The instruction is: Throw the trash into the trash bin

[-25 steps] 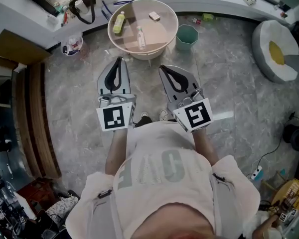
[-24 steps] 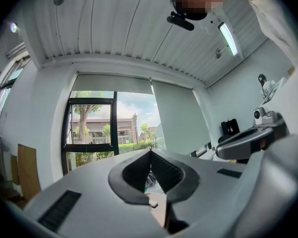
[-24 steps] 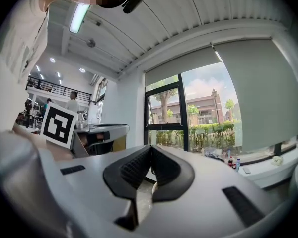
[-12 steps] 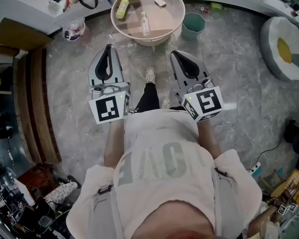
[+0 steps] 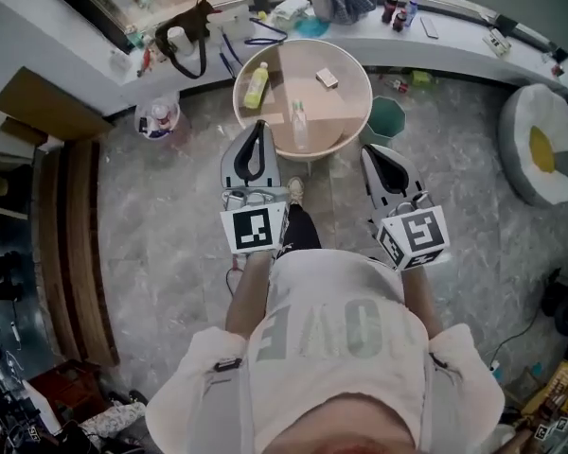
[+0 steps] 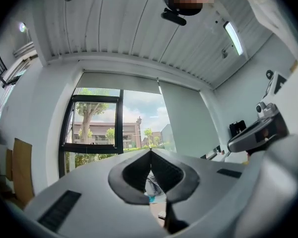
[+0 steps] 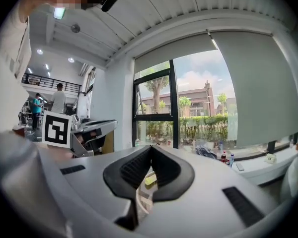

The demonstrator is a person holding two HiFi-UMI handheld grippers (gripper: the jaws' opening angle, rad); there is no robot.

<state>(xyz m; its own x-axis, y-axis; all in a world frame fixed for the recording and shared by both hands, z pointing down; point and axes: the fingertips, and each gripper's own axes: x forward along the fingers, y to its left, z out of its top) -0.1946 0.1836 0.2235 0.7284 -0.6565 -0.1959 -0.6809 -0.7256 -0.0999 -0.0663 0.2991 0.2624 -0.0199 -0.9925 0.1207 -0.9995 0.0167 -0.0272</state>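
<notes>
While left hand-held gripper (image 5: 257, 127) and right hand-held gripper (image 5: 372, 151) sit pressed together, the table (image 5: 336, 112) partly hides the trash bin (image 5: 389, 121).

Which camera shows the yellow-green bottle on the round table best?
The head view: the whole yellow-green bottle is in plain sight on the round table. The right gripper view shows only a sliver between its fingers; the left gripper view shows none.

The round worktop (image 5: 341, 112) covers part of the green bin (image 5: 390, 121); the small box (image 5: 327, 78), perhaps cardboard, is too small to tell.
</notes>
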